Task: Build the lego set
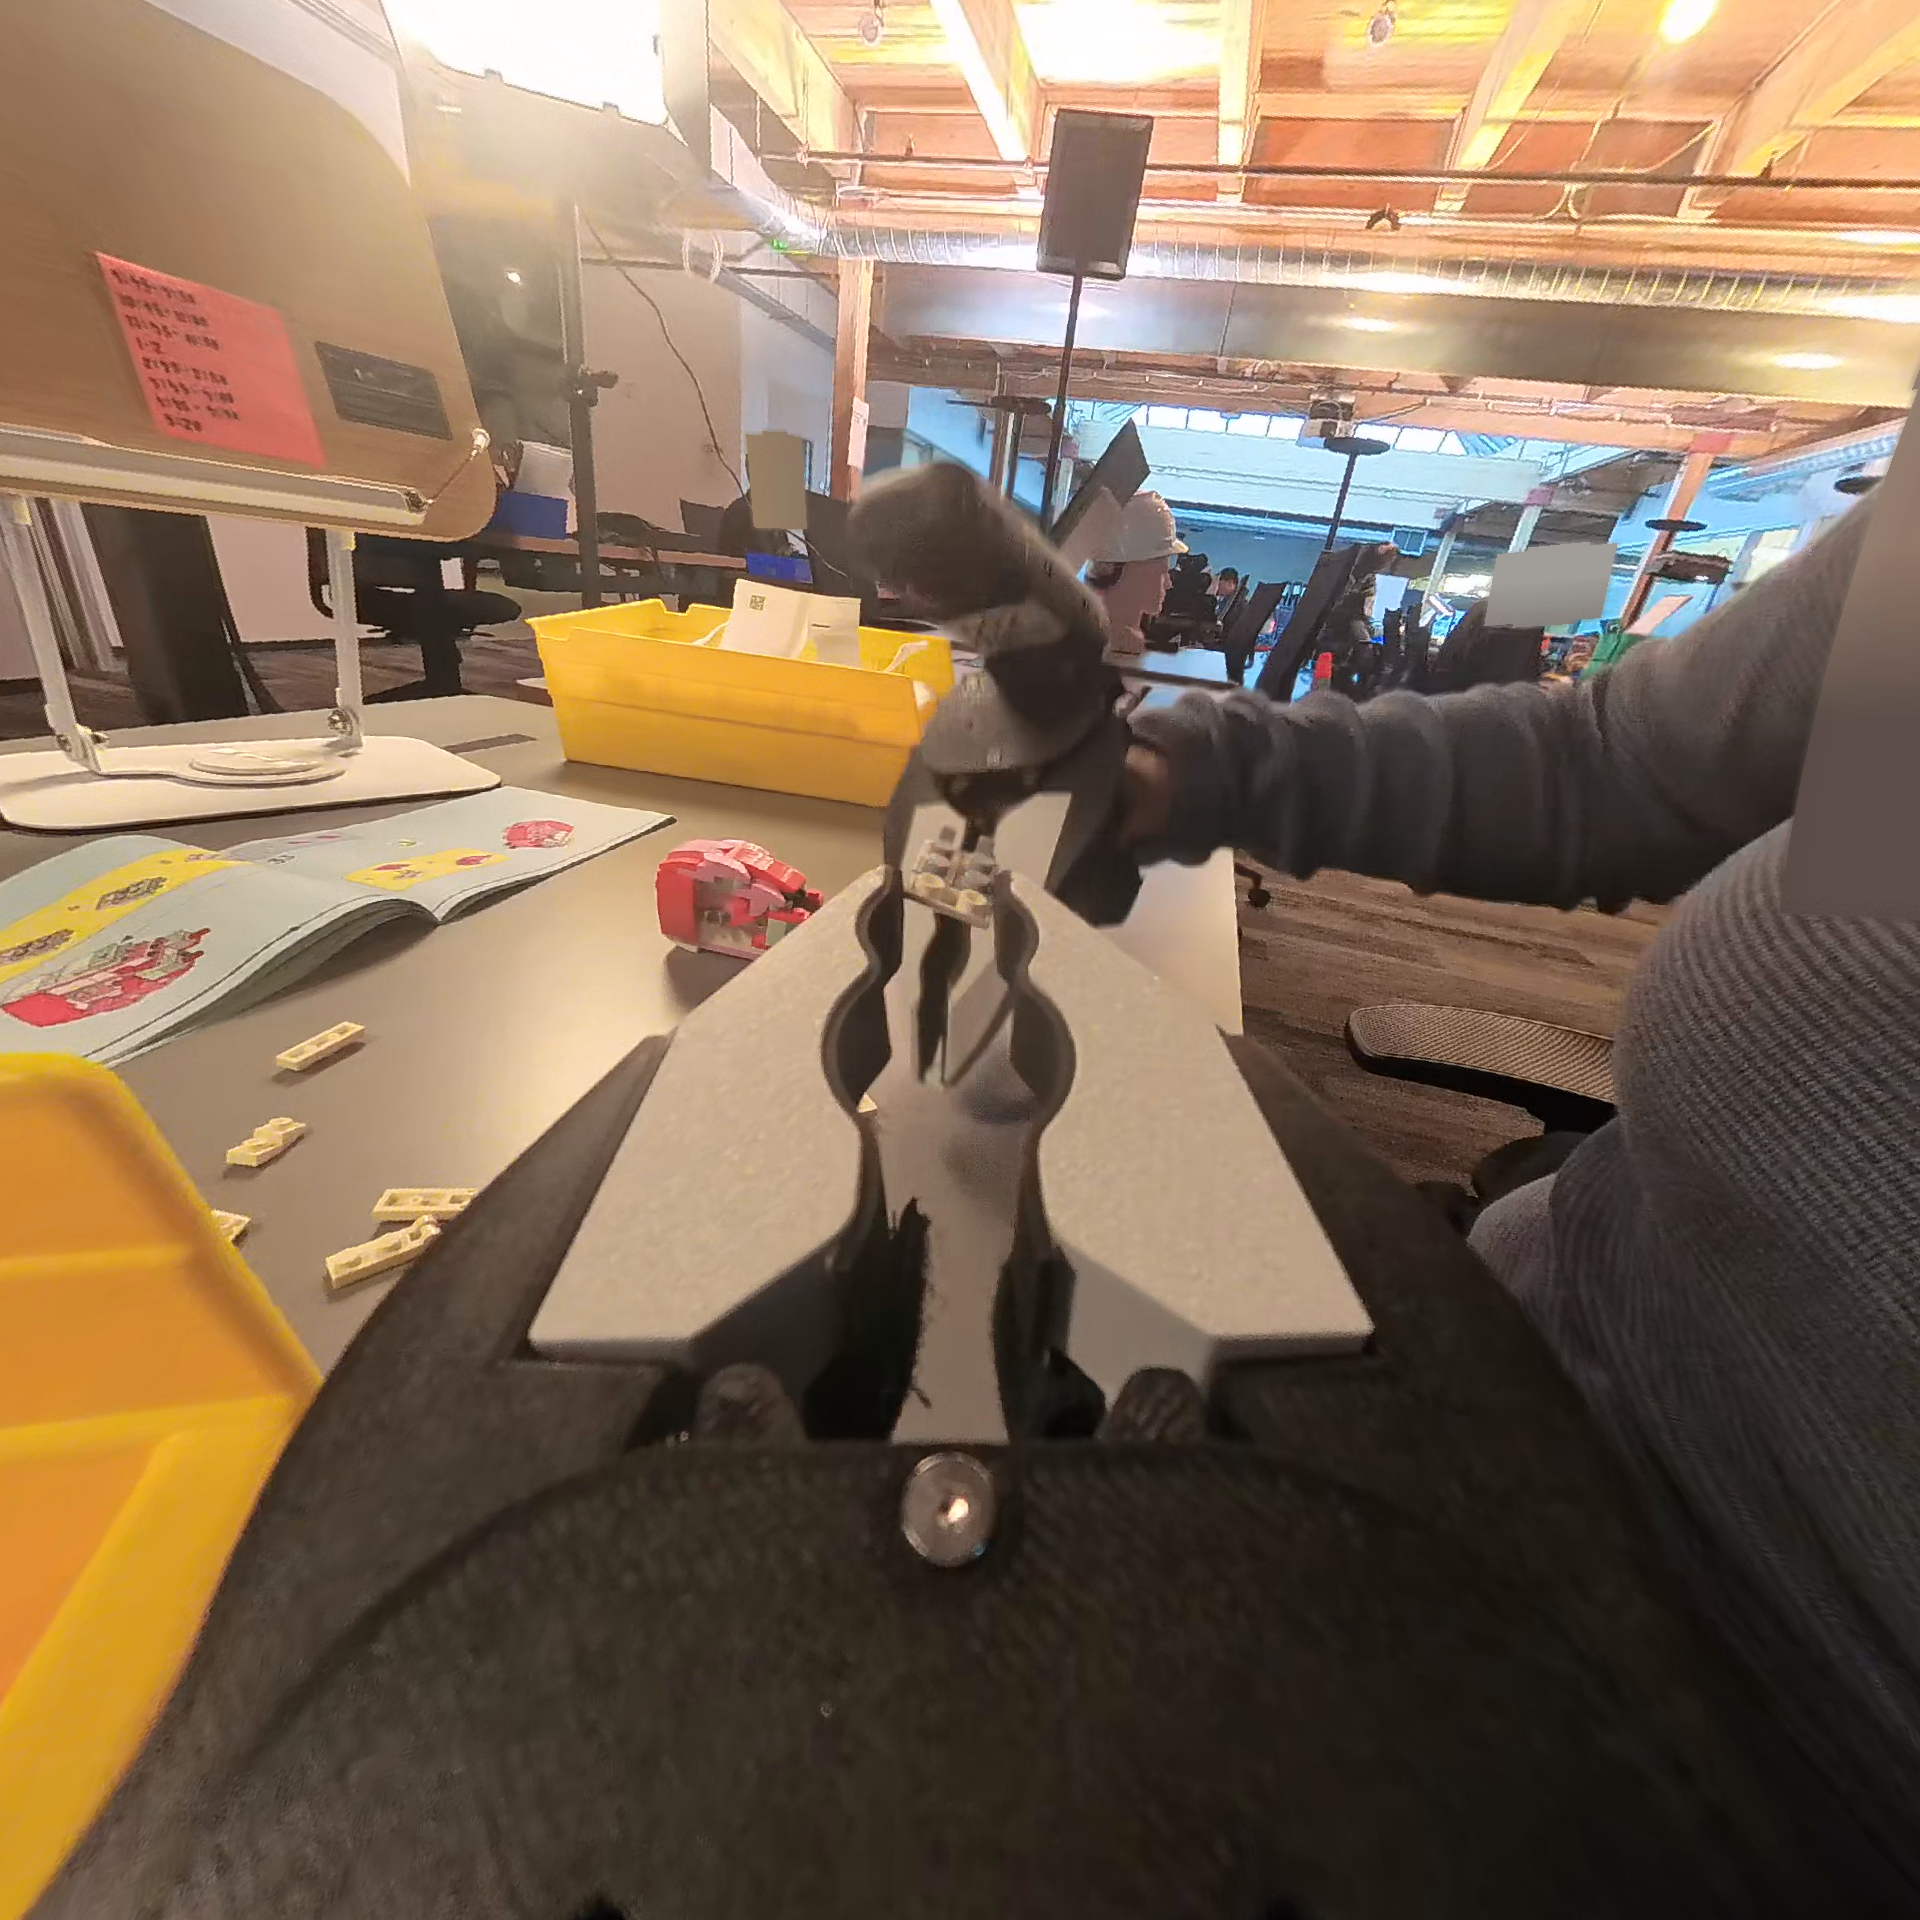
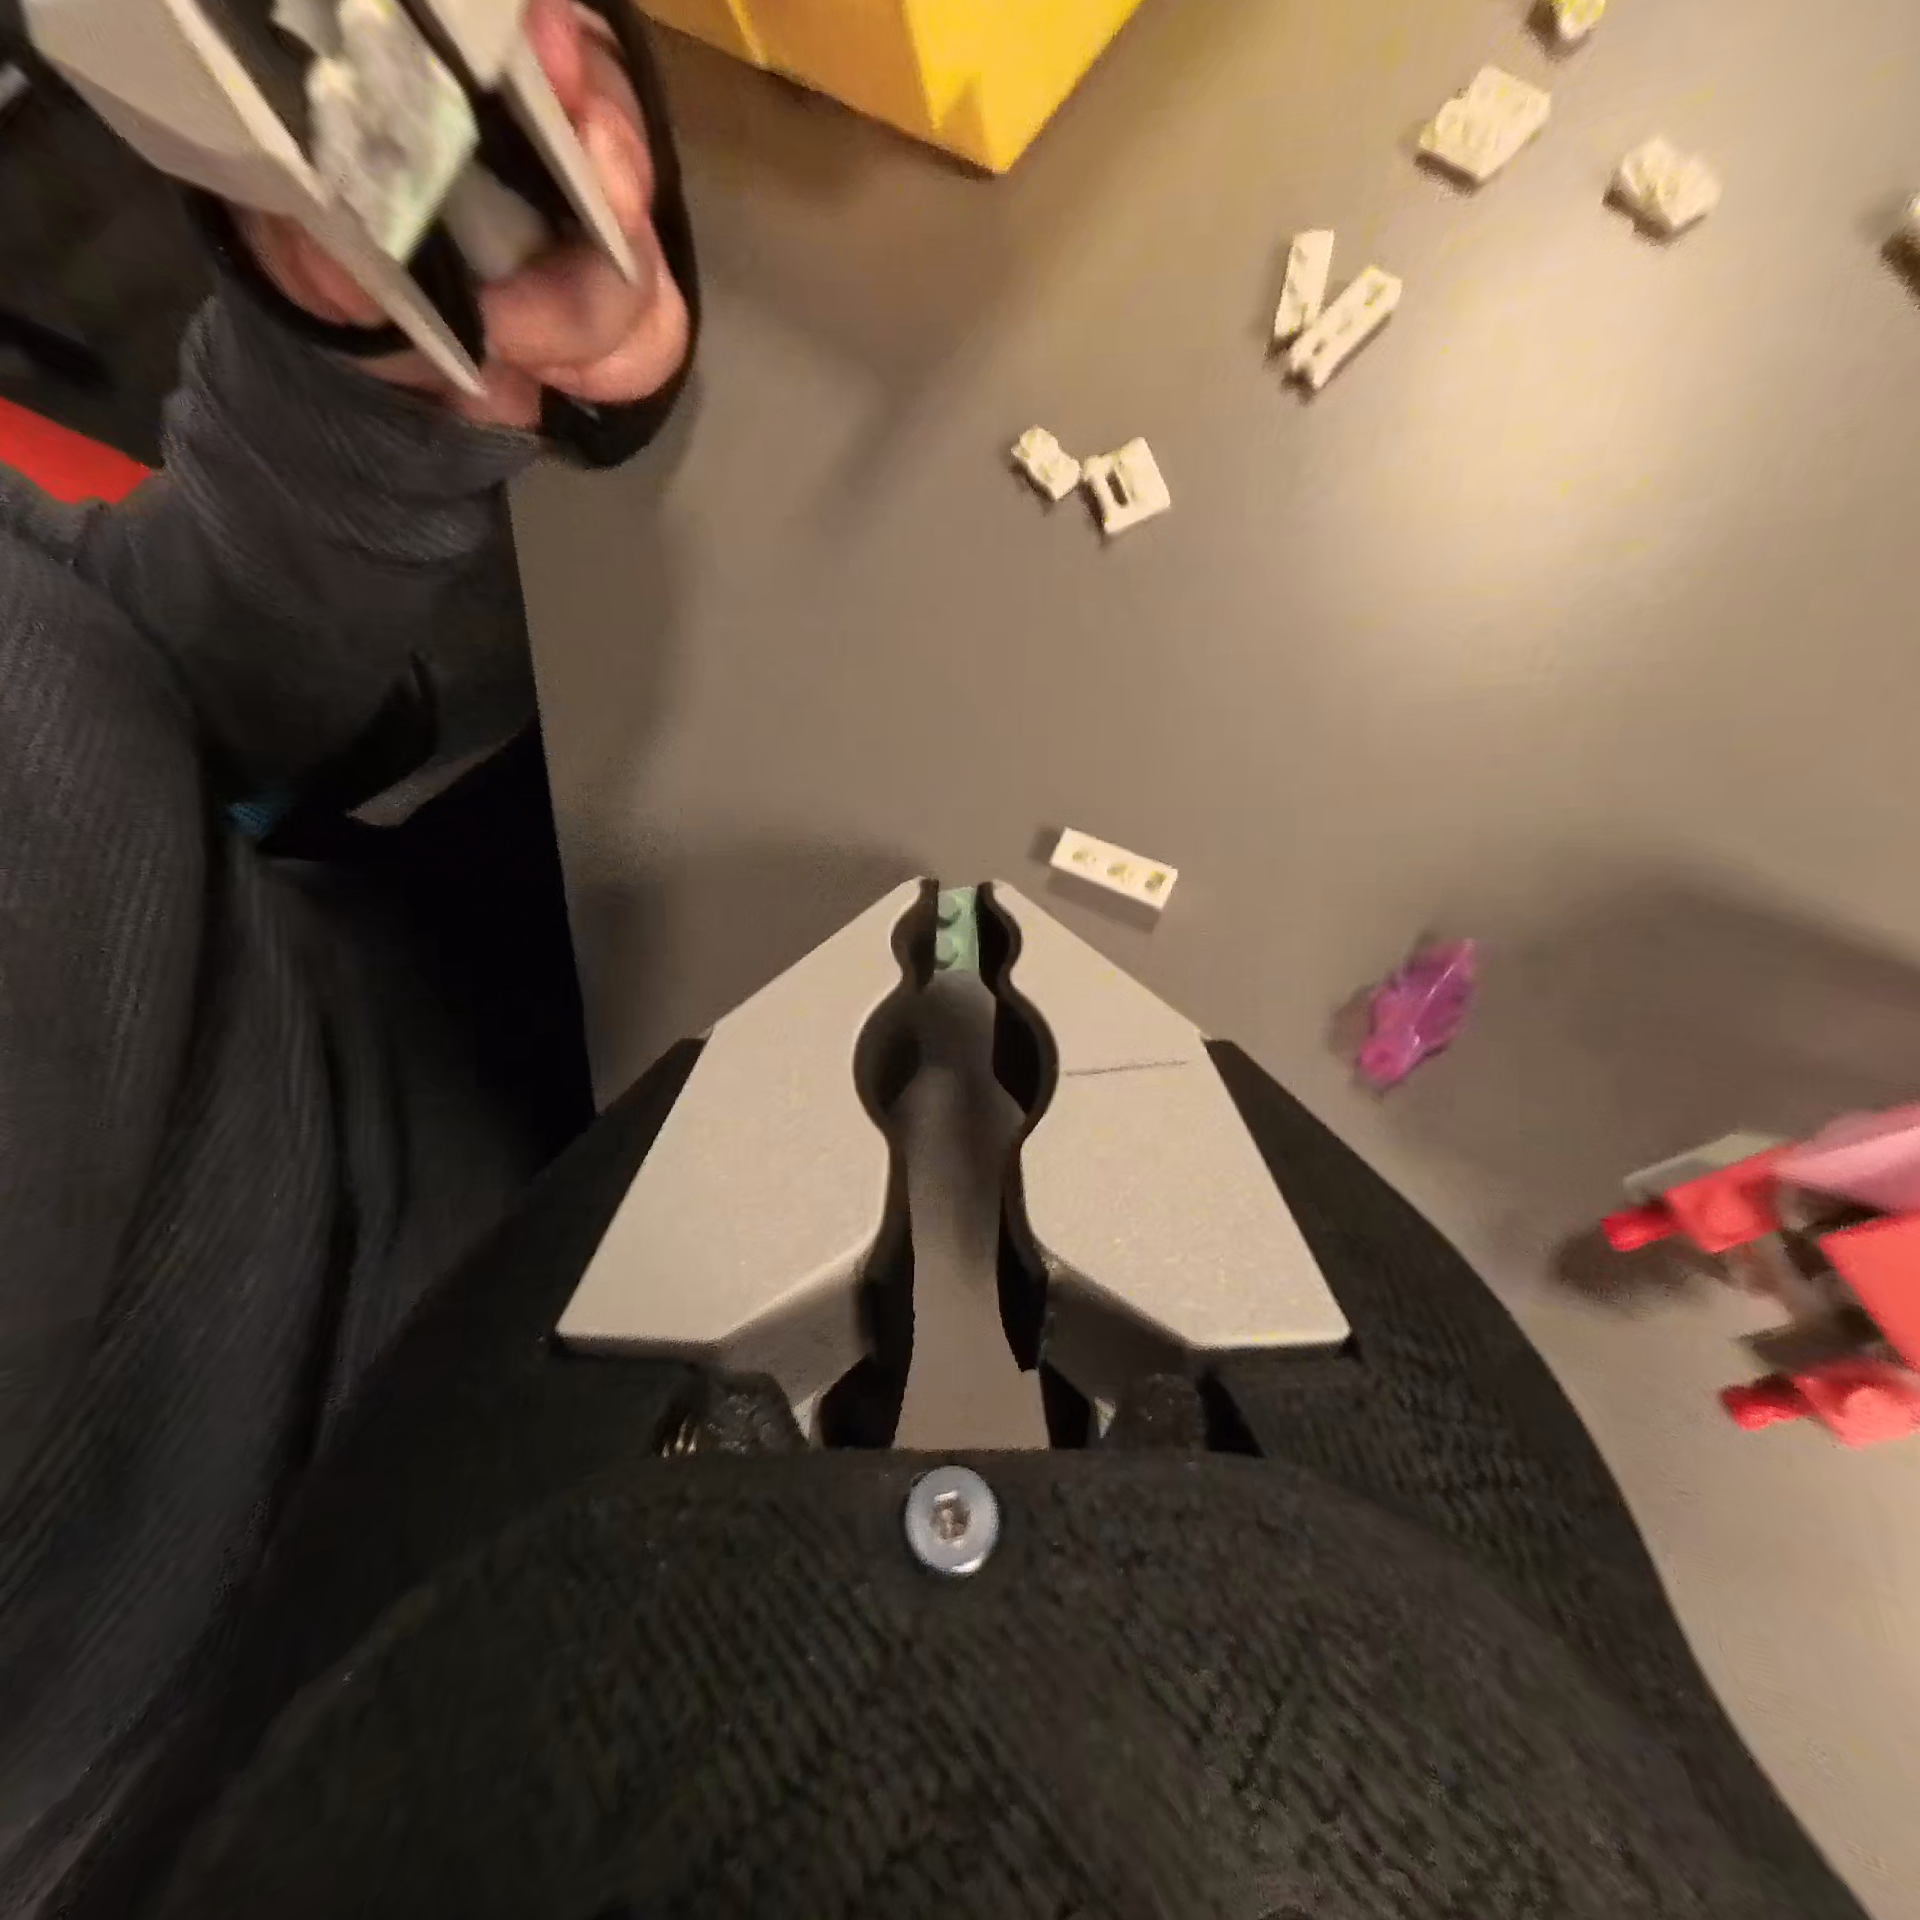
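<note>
My left gripper (image 1: pixel 951 883) is shut on a small grey studded plate (image 1: pixel 951 881), held above the dark table (image 1: pixel 499 1039). The plate spans the fingertips. My right gripper (image 2: pixel 956 902) is shut on a small pale green brick (image 2: pixel 956 923), held over the table near its edge. In the left wrist view the right gripper (image 1: pixel 968 831) hangs tip-down just above the grey plate. In the right wrist view the left gripper (image 2: pixel 416 156) and its plate (image 2: pixel 390 145) show blurred at top left.
A red and pink brick model (image 1: pixel 727 899) lies beside an open instruction booklet (image 1: pixel 260 914). Yellow bins stand at the back (image 1: pixel 727 707) and near left (image 1: pixel 104 1351). Loose tan plates (image 1: pixel 322 1044), a white plate (image 2: pixel 1114 878) and a magenta piece (image 2: pixel 1418 1008) lie on the table.
</note>
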Available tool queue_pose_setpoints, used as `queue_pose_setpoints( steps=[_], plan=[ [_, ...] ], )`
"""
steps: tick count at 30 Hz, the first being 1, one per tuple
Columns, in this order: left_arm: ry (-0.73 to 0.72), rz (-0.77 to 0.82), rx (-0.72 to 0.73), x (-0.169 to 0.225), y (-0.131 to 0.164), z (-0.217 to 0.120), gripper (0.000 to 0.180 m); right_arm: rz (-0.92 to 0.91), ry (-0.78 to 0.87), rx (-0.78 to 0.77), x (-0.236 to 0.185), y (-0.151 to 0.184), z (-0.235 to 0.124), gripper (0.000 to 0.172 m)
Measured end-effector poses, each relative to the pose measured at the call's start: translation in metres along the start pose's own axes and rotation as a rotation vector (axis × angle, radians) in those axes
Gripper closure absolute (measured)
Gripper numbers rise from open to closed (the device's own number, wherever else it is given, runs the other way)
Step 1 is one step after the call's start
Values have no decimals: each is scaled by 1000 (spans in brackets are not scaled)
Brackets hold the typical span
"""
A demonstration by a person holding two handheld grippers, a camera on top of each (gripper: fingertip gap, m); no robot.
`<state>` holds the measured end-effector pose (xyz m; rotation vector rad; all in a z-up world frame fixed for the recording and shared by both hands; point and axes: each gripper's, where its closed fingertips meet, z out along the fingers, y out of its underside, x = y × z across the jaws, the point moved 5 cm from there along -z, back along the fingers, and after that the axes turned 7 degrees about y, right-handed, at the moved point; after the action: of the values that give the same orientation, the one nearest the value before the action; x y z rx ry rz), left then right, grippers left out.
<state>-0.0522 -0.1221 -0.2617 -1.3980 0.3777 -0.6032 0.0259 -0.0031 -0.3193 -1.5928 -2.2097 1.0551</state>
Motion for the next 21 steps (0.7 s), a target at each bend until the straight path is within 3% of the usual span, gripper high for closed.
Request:
queue_pose_setpoints(
  steps=[6,11,14,17,21],
  plan=[
    [3,-1,-3,1,0,-1,164,-48,36,11,3,13,6,165],
    [4,1,-1,1,0,0,164,-137,39,56,0,13,6,137],
    [5,1,-4,0,-1,0,164,-215,103,86,0,12,2,129],
    [15,-2,-5,0,-1,0,164,-322,130,278,-19,-14,-8,129],
    [118,-21,6,10,-1,2,164,-414,14,495,-59,-50,-20,130]
  ],
)
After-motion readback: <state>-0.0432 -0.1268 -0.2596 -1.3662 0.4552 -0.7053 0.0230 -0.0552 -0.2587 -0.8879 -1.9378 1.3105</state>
